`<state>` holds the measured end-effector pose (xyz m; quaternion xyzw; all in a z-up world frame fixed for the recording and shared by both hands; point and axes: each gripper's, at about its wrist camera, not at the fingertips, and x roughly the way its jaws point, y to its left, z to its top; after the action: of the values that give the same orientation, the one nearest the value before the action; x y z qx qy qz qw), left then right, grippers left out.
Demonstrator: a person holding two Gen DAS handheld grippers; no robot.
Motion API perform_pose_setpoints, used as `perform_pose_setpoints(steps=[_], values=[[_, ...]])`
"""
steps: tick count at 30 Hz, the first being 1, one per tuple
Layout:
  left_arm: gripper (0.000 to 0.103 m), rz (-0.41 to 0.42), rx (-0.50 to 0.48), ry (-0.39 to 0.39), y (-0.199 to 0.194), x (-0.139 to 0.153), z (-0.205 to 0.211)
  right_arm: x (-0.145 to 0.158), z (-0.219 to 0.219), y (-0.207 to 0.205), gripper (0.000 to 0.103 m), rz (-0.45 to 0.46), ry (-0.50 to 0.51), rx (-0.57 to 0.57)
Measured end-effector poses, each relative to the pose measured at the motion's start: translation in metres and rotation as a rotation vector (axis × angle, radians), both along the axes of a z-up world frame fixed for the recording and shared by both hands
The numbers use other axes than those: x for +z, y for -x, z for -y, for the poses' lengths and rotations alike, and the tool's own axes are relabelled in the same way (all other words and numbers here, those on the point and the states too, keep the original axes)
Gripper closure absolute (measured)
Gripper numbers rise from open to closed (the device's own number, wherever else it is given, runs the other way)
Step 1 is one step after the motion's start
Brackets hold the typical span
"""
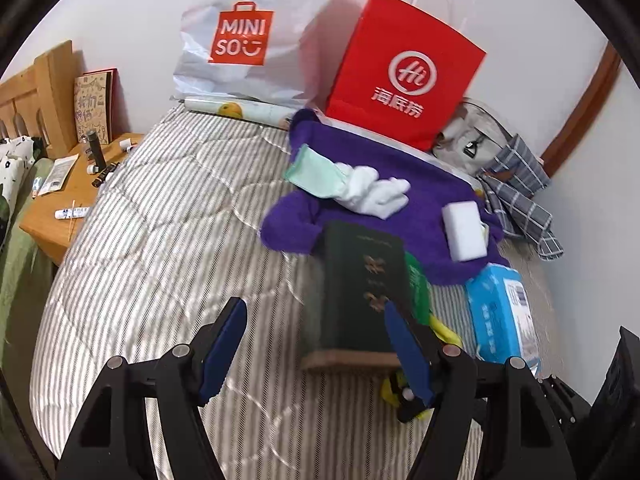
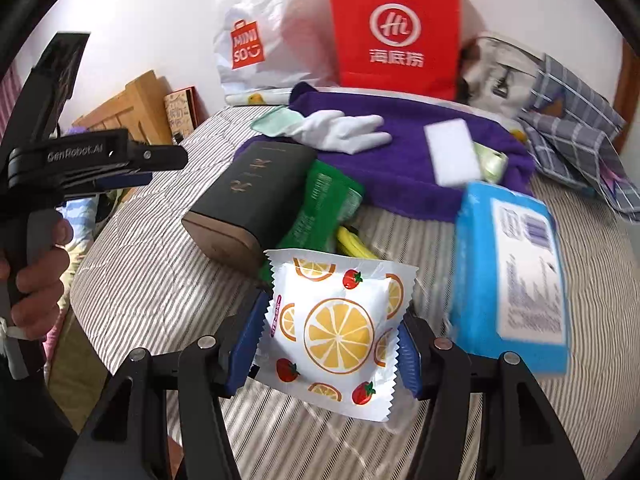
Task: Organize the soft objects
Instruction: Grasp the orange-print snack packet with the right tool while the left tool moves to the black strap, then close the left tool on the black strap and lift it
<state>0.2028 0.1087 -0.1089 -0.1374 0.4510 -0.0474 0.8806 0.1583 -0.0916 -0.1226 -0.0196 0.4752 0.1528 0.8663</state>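
Observation:
My right gripper (image 2: 330,336) is shut on a white packet printed with oranges and strawberries (image 2: 336,332), held above the striped bed. My left gripper (image 1: 314,340) is open and empty over the quilt, its right finger beside a dark green book (image 1: 360,288). The left gripper also shows in the right wrist view (image 2: 128,168), held in a hand. A purple towel (image 1: 380,208) carries white gloves (image 1: 372,192), a mint cloth (image 1: 316,172) and a white sponge (image 1: 464,232). A blue tissue pack (image 1: 500,312) and a green packet (image 2: 324,204) lie nearby.
A red paper bag (image 1: 404,72) and a white Miniso bag (image 1: 236,40) stand against the wall. A beige bag (image 1: 468,140) and plaid cloth (image 1: 516,196) lie at the right. A wooden bedside table (image 1: 68,196) with small items stands left of the striped quilt (image 1: 160,260).

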Motion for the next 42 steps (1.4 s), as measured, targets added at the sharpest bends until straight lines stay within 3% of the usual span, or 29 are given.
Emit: perform_pose_setpoints(steps=[13, 20, 26, 31, 32, 37, 42], values=[[0.033, -0.024, -0.086, -0.06, 0.042, -0.025, 0.056, -0.008, 0.055, 0.045, 0.044, 0.011, -0.05, -0.073], [0.035, -0.012, -0.143, -0.097, 0.048, -0.044, 0.089, -0.019, 0.078, 0.062, 0.044, 0.036, 0.009, -0.1], [0.052, -0.018, -0.173, -0.105, 0.04, -0.06, 0.104, -0.027, 0.099, 0.064, 0.044, 0.046, 0.034, -0.145], [0.058, -0.025, -0.2, -0.103, 0.035, -0.065, 0.111, -0.037, 0.109, 0.063, 0.044, 0.033, 0.039, -0.168], [0.065, -0.026, -0.21, -0.095, 0.035, -0.066, 0.112, -0.04, 0.11, 0.063, 0.044, 0.027, 0.039, -0.176], [0.078, 0.015, -0.218, -0.112, 0.04, -0.06, 0.114, -0.048, 0.114, 0.064, 0.044, 0.007, 0.041, -0.194], [0.091, 0.028, -0.241, -0.072, 0.047, -0.052, 0.108, -0.048, 0.116, 0.068, 0.044, 0.016, 0.068, -0.218]])
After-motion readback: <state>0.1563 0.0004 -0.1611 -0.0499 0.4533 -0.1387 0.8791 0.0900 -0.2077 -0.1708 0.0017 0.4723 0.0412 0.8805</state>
